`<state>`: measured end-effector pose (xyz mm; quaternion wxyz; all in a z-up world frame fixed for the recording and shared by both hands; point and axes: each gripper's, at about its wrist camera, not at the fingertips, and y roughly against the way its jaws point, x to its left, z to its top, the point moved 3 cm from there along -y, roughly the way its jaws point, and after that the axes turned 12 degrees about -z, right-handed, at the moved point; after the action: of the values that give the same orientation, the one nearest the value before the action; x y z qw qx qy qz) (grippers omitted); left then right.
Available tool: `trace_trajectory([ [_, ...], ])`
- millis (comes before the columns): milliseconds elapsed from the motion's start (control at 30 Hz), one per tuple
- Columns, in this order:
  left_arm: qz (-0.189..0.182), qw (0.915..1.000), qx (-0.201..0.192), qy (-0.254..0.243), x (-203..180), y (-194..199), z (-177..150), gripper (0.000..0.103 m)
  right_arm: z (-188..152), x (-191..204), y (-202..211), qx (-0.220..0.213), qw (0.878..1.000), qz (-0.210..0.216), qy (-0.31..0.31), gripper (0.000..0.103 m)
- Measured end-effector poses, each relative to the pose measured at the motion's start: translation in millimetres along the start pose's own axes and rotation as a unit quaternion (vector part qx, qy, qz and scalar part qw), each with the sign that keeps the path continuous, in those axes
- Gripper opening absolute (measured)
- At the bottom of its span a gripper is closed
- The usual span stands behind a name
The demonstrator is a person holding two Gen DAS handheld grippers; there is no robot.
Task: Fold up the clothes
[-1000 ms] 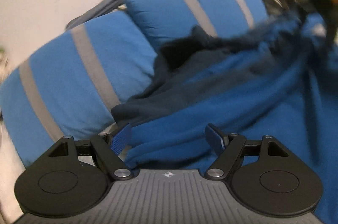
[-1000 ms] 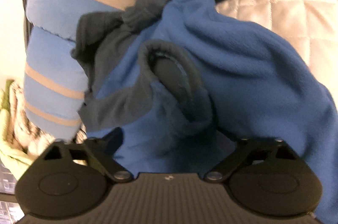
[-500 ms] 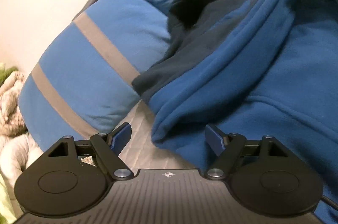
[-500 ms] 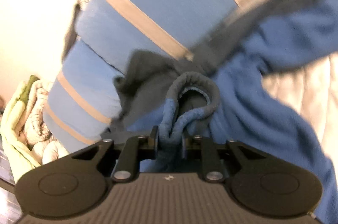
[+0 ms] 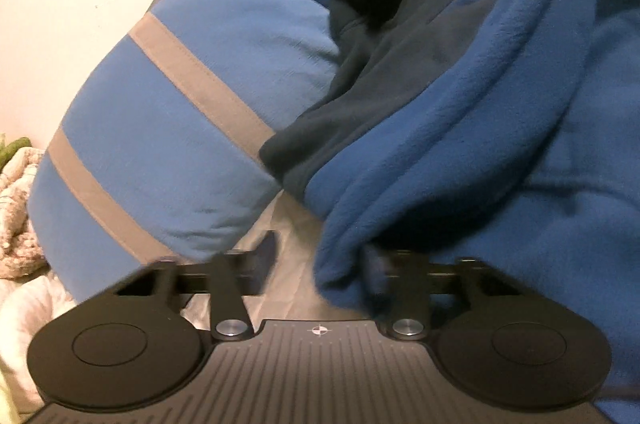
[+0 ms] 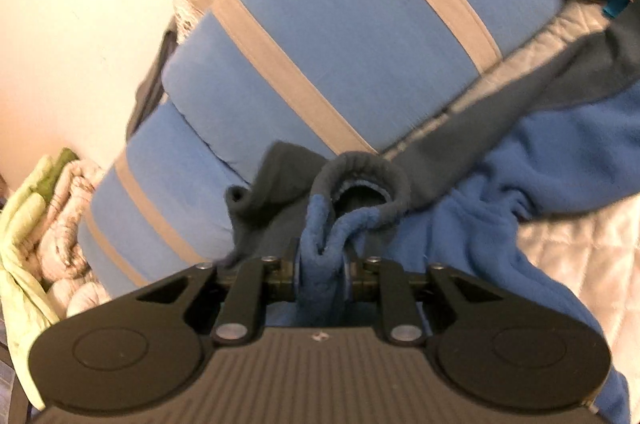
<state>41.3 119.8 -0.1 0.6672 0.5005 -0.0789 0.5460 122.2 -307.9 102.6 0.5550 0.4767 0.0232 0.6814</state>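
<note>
So the right gripper [image 6: 320, 274] has just finished closing and is now clamped on a bunched edge of the blue fleece jacket with dark grey trim [image 6: 500, 224], right below the rolled grey cuff [image 6: 360, 172]. A second ago its jaws stood wide apart with the cuff just lying in front of them.

The left gripper [image 5: 316, 264] has just been closing too. In the blurry frame its jaws look partway in, with a blue fold of the jacket between them. Whether it's really pinched, can't tell.

The jacket lies rumpled on the pale quilted bedspread [image 6: 580, 244], partly against the blue pillows with grey stripes [image 5: 180, 96]. Probably about to be lifted and spread flat.
</note>
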Motion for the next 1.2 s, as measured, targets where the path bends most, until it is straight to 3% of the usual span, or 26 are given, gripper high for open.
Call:
trace_trajectory([
  [100,0.056,0.9982,-0.014,-0.012,4.7,11.3,0.0,0.008,7.7,15.1,18.9,-0.053,0.997,0.047,0.035,0.018],
  [167,0.087,0.9957,-0.028,-0.014,9.9,24.5,-3.4,0.008,8.7,17.7,29.7,-0.070,0.995,0.053,0.048,0.018],
  [233,0.076,0.9958,-0.025,-0.043,0.7,32.1,-13.5,0.007,0.2,3.4,23.6,-0.040,0.999,0.018,0.033,0.018],
  [300,0.042,0.9953,-0.004,-0.087,-19.6,30.4,-27.4,0.007,-17.6,-19.5,9.7,0.017,0.999,-0.039,0.002,0.018],
  [433,0.024,0.9892,0.019,-0.143,-46.1,26.7,-48.2,0.007,-57.3,-67.7,-13.0,0.134,0.979,-0.133,-0.073,0.017],
  [533,0.014,0.9891,0.027,-0.144,-44.3,31.6,-48.1,0.007,-72.3,-77.6,-16.1,0.163,0.972,-0.150,-0.073,0.017],
  [700,0.013,0.9891,0.050,-0.138,-43.4,24.4,-44.9,0.007,-76.5,-72.9,-12.4,0.163,0.972,-0.160,-0.059,0.018],
  [733,0.013,0.9901,0.053,-0.129,-43.1,21.9,-44.0,0.007,-75.6,-71.3,-12.2,0.163,0.971,-0.163,-0.060,0.022],
  [767,0.013,0.9912,0.056,-0.120,-42.8,20.0,-42.9,0.007,-72.2,-69.9,-10.9,0.159,0.971,-0.168,-0.058,0.043],
  [833,0.013,0.9923,0.057,-0.109,-41.3,19.0,-42.5,0.007,-63.9,-67.2,-6.3,0.144,0.973,-0.177,-0.046,0.056],
  [933,0.012,0.9930,0.057,-0.103,-39.7,19.2,-42.0,0.007,-52.2,-54.4,4.6,0.087,0.978,-0.189,0.009,0.078],
  [1033,0.013,0.9933,0.057,-0.100,-40.3,17.7,-41.7,0.006,-40.8,-39.1,11.7,0.032,0.976,-0.203,0.077,0.079],
  [1200,0.014,0.9940,0.054,-0.093,-45.5,18.3,-42.7,0.006,-31.9,-22.5,12.8,0.007,0.984,-0.152,0.088,0.075],
])
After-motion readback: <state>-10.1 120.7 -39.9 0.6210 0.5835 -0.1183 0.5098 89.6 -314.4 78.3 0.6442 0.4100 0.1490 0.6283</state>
